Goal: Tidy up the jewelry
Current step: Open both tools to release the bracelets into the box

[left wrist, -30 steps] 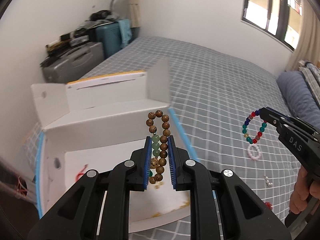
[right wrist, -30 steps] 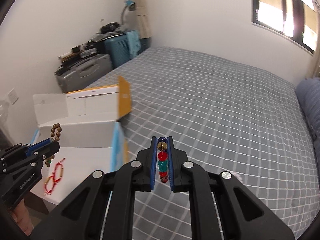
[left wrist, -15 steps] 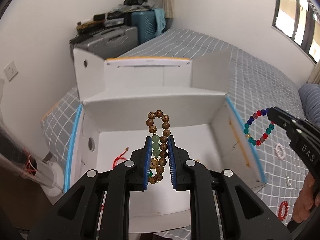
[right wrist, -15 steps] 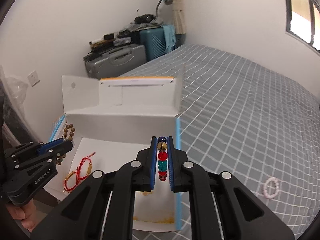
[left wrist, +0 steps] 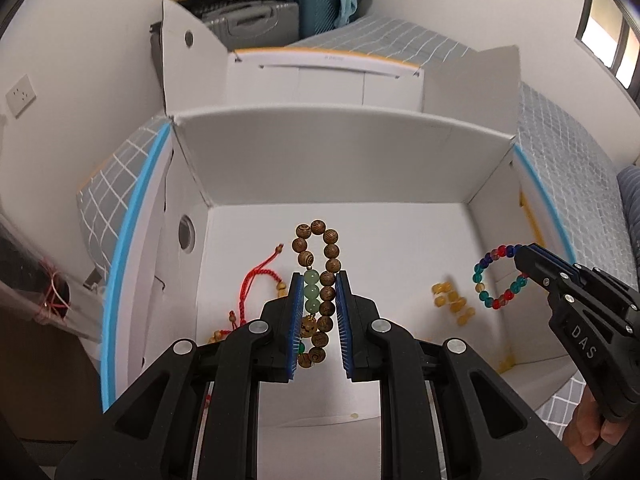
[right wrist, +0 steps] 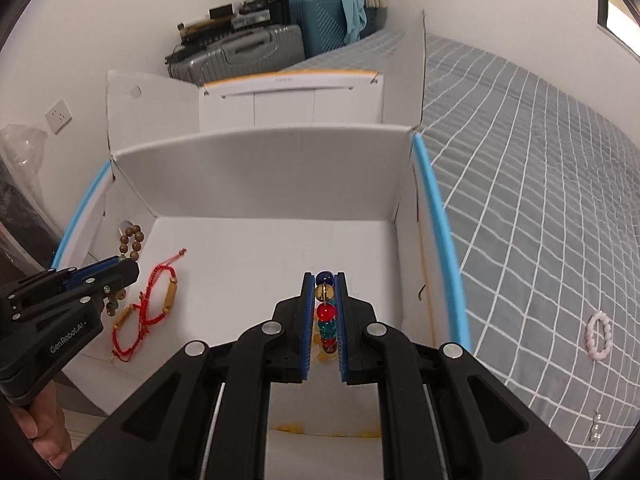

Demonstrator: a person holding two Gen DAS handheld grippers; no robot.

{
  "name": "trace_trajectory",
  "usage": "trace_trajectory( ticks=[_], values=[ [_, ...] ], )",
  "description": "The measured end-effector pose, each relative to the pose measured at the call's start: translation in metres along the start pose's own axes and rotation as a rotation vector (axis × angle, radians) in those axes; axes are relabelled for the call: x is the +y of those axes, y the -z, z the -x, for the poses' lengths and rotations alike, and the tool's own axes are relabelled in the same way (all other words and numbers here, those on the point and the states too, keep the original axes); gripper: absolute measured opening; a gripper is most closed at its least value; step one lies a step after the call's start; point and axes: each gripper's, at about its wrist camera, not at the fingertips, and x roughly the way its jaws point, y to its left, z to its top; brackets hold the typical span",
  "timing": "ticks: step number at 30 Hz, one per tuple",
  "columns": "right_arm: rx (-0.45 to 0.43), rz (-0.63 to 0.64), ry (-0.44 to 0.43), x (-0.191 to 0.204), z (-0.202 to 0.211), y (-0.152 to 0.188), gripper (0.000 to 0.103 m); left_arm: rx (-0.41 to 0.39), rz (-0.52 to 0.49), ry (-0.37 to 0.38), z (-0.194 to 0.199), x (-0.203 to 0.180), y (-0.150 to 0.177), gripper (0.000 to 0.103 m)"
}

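Observation:
My left gripper [left wrist: 318, 280] is shut on a brown wooden bead bracelet [left wrist: 322, 256] with green beads and holds it above the floor of the open white box [left wrist: 328, 160]. My right gripper [right wrist: 325, 280] is shut on a multicoloured glass bead bracelet [right wrist: 325, 312], also above the box; that bracelet also shows in the left wrist view [left wrist: 494, 278]. A red cord bracelet [right wrist: 150, 304] and yellow beads [left wrist: 452, 302] lie on the box floor. A pink bead ring [right wrist: 599, 335] and small pearl earrings [right wrist: 595, 430] lie on the bed.
The box stands on a grey checked bedspread [right wrist: 540, 200] with its flaps [right wrist: 416, 76] raised. Suitcases [right wrist: 248, 54] are stacked against the far wall. A wall socket [right wrist: 58, 114] is at the left.
Both grippers moved left from the bed to above the box and lowered toward its inside, each still holding its bracelet.

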Motion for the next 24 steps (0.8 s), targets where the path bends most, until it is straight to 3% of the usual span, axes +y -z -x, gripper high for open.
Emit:
trace_trajectory(
  ticks=[16,18,20,21,24],
  values=[
    [0.026,0.027,0.004,0.007,-0.009,0.002,0.011,0.02,-0.004,-0.008,-0.007,0.002,0.0,0.02],
    [0.021,0.033,0.006,0.008,-0.006,0.001,0.012,0.017,0.001,-0.009,-0.005,0.003,-0.001,0.031],
    [0.008,0.037,0.002,0.009,-0.002,0.0,0.025,0.003,0.008,-0.009,-0.001,0.004,0.0,0.044],
    [0.0,0.037,0.003,0.009,0.001,0.001,0.033,-0.005,0.005,-0.016,0.001,0.003,0.0,0.045],
    [-0.028,0.042,0.018,0.008,0.01,0.0,0.045,-0.023,0.004,-0.021,0.007,0.002,-0.001,0.051]
  ],
)
